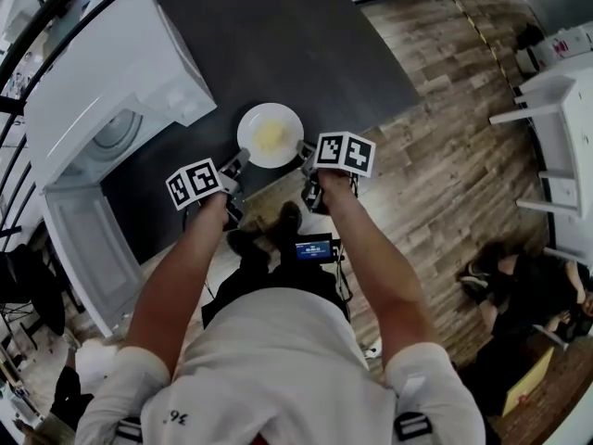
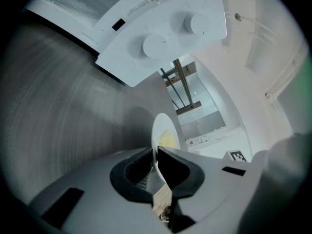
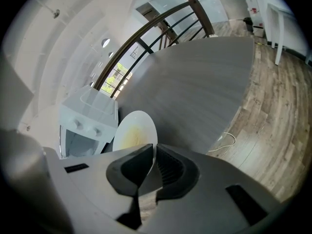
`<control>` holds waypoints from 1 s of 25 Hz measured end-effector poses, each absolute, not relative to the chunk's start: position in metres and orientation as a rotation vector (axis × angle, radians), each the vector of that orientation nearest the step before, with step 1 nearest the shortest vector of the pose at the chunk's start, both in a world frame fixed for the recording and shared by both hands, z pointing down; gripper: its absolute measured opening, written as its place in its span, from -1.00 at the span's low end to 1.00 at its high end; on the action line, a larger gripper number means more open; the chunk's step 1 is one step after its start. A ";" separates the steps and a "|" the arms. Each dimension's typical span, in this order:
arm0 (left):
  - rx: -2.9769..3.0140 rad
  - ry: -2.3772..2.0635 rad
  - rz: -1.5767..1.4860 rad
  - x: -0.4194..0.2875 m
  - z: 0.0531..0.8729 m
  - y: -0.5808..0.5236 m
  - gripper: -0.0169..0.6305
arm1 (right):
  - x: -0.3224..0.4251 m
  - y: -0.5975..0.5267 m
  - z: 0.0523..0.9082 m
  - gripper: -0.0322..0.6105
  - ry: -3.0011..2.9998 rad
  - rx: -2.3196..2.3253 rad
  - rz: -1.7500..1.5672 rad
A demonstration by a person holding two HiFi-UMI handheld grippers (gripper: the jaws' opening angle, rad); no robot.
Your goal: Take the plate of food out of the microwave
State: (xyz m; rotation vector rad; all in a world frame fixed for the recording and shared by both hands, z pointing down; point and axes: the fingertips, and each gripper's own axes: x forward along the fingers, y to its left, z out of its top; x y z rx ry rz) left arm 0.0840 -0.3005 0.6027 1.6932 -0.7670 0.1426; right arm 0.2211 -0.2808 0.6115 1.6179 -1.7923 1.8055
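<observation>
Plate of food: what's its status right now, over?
Left tongs and right tongs clamped on plate rim, opposite sides. Plate out of microwave, over dark table. Microwave door open; nothing blocking.

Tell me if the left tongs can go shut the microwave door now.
Probably not yet. The left tongs are clamped on the rim of the plate, sharing it with the right tongs. The way to the open microwave door looks clear, but letting go would likely tip the plate.
</observation>
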 end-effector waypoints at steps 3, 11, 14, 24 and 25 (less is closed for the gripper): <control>1.704 -0.758 0.162 0.098 0.604 -0.311 -0.85 | 0.235 -0.292 0.614 -0.82 -1.780 1.625 1.798; 1.700 -0.732 0.204 0.127 0.612 -0.327 -0.85 | 0.265 -0.313 0.624 -0.82 -1.736 1.644 1.778; 1.688 -0.714 0.225 0.134 0.618 -0.331 -0.85 | 0.271 -0.321 0.628 -0.82 -1.721 1.648 1.775; 1.656 -0.688 0.283 0.145 0.632 -0.331 -0.85 | 0.283 -0.328 0.638 -0.82 -1.700 1.647 1.780; 1.651 -0.688 0.285 0.145 0.633 -0.331 -0.85 | 0.284 -0.328 0.638 -0.82 -1.700 1.648 1.779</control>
